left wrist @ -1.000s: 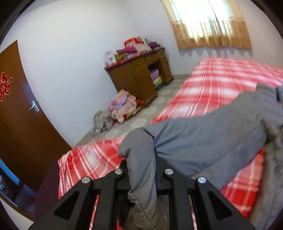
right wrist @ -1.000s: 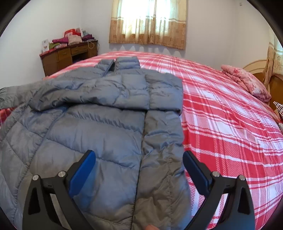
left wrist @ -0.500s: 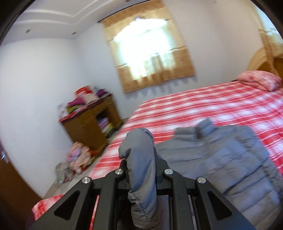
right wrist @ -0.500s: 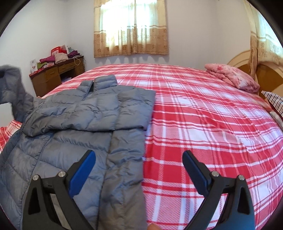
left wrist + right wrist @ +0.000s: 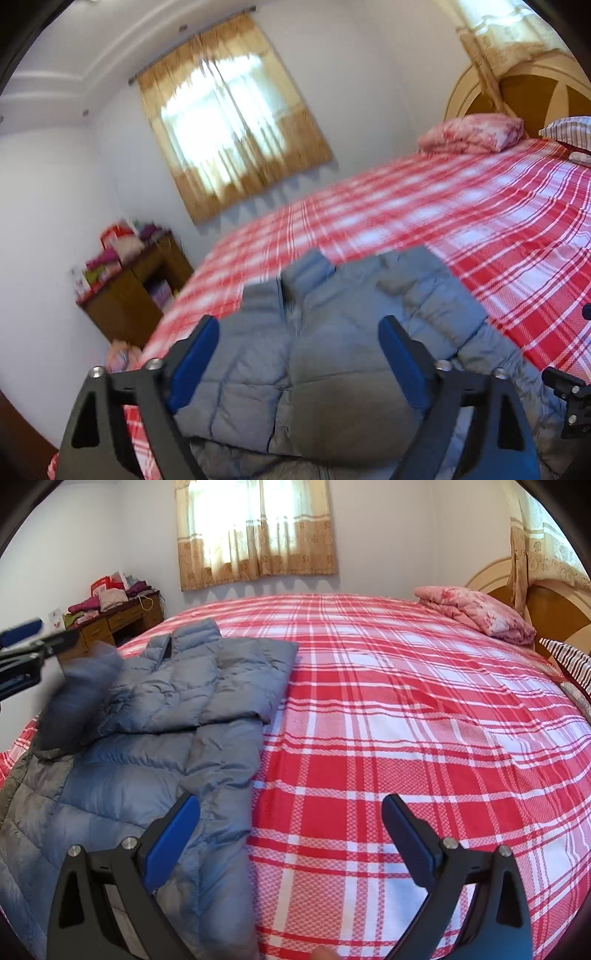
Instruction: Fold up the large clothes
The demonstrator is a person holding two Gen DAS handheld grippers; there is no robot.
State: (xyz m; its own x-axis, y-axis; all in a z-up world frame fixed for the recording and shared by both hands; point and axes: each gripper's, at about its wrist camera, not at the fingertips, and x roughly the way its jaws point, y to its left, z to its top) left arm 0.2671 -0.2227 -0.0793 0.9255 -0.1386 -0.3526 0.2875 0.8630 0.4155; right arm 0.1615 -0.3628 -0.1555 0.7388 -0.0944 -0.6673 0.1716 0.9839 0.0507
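A grey-blue puffer jacket [image 5: 177, 709] lies flat on the red plaid bed [image 5: 406, 720], collar toward the window, one side folded in over the chest. My left gripper [image 5: 297, 354] hovers above the jacket [image 5: 424, 302] near its left side. Its jaws are opening wide and nothing is pinched between the blue pads [image 5: 195, 362]. The freed sleeve [image 5: 81, 694] shows blurred just under that gripper, draped over the jacket's body. My right gripper [image 5: 290, 834] stands open above the jacket's right edge and the sheet, empty.
A wooden desk [image 5: 110, 616] piled with clothes stands by the far left wall, with a heap of clothes [image 5: 122, 358] on the floor beside it. A folded pink quilt [image 5: 476, 613], a striped pillow [image 5: 569, 657] and the headboard [image 5: 554, 602] are at right.
My left gripper swung the sleeve from the bed's left edge over the jacket and let it go, going from shut to wide. The right gripper drifted a little to the right.
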